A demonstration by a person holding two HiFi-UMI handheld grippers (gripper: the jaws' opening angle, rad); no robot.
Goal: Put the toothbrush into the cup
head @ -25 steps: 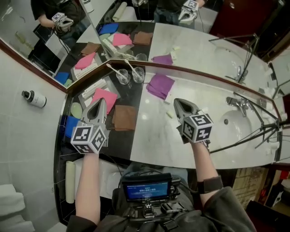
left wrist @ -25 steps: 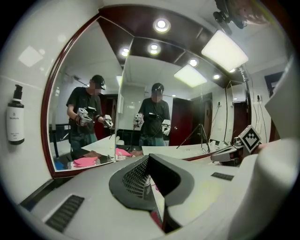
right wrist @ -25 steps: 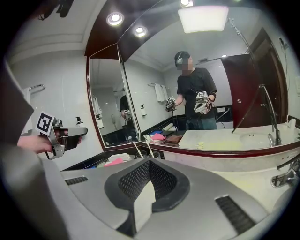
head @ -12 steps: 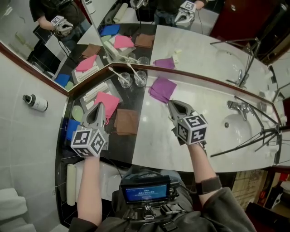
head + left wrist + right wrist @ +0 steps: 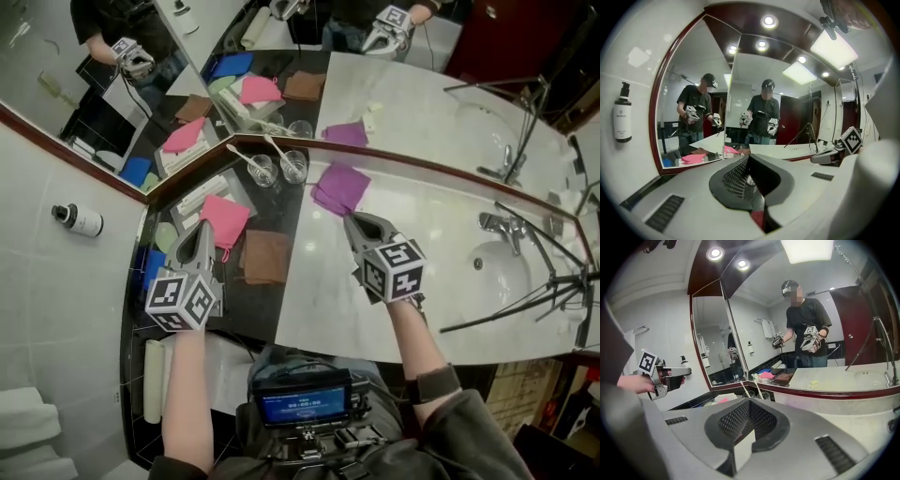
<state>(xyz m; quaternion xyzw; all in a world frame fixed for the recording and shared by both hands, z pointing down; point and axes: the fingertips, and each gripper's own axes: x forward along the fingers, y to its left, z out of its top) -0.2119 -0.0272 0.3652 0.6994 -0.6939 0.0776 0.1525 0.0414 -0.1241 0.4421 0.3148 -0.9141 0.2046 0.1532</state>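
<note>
Two clear glass cups stand at the back of the dark counter by the mirror, each with a white toothbrush leaning in it. The right gripper view shows the same cups and a toothbrush ahead. My left gripper hovers shut over the pink cloth, nothing in it. My right gripper is shut and empty, its tip just below the purple cloth. Neither gripper touches a cup.
A brown cloth lies between the grippers. The sink and faucet are on the right, with tripod legs across them. A bottle hangs on the left wall; a rolled white towel lies at the near left.
My right gripper has shifted left and toward the purple cloth. The left gripper has hardly moved. Both stay shut.
</note>
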